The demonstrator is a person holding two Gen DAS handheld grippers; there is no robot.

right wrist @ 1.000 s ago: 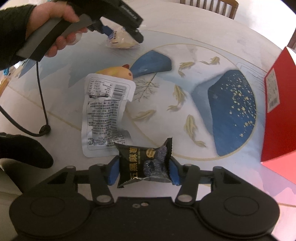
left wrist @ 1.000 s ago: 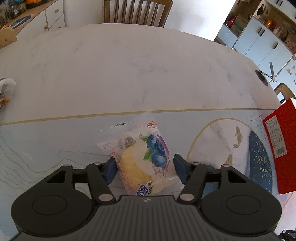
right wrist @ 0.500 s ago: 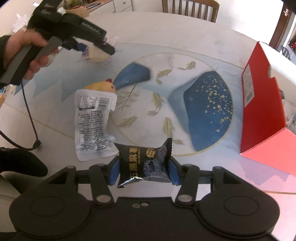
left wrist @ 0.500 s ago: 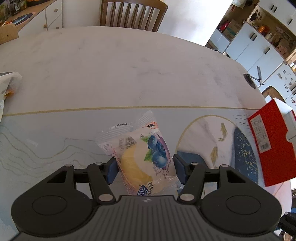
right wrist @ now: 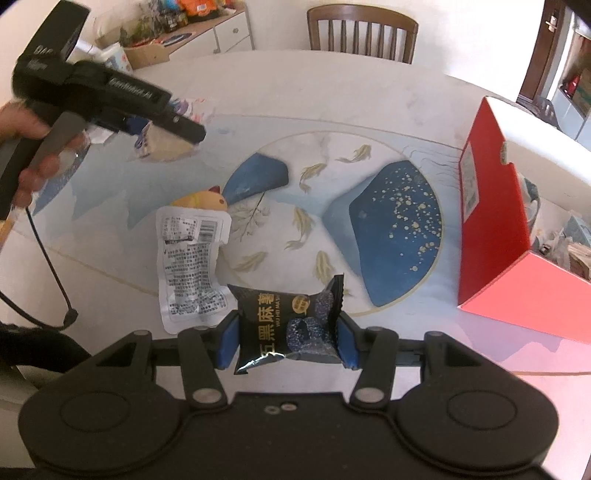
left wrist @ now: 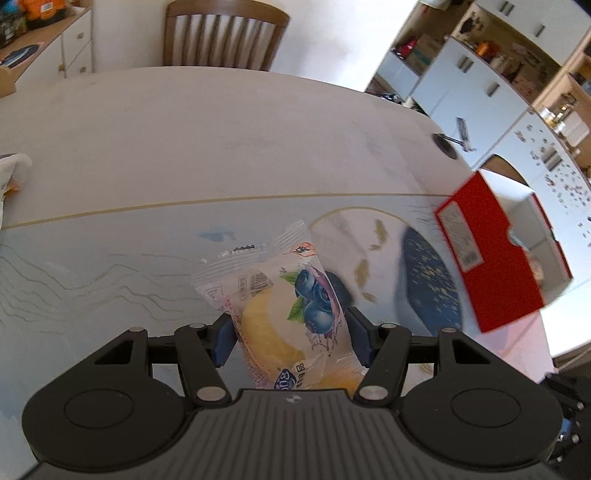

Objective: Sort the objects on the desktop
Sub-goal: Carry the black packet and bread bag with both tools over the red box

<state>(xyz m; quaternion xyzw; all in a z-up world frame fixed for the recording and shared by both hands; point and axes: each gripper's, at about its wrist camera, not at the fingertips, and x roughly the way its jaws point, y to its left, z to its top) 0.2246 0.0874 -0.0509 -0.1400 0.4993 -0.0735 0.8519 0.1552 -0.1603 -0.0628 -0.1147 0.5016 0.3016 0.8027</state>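
Note:
My left gripper (left wrist: 290, 341) is shut on a clear blueberry cake packet (left wrist: 284, 310), held above the table mat; the same packet (right wrist: 166, 146) shows at upper left in the right wrist view, under the left gripper (right wrist: 184, 134) in a person's hand. My right gripper (right wrist: 288, 338) is shut on a black snack packet (right wrist: 291, 325) with gold lettering, lifted off the mat. A white pouch (right wrist: 192, 266) with a yellow chick top lies flat on the mat just beyond it. An open red box (right wrist: 491, 206) (left wrist: 491, 254) stands at the right.
The round white table (left wrist: 221, 140) carries a blue fish-pattern mat (right wrist: 391, 229). A wooden chair (right wrist: 362, 33) stands at the far side. A small black clamp (left wrist: 448, 142) sits at the far right edge, white packaging (left wrist: 9, 173) at the left edge. Cabinets line the room.
Both grippers have risen with their packets, so the table looks farther off. The left gripper has swung rightward, bringing the red box further into its view.

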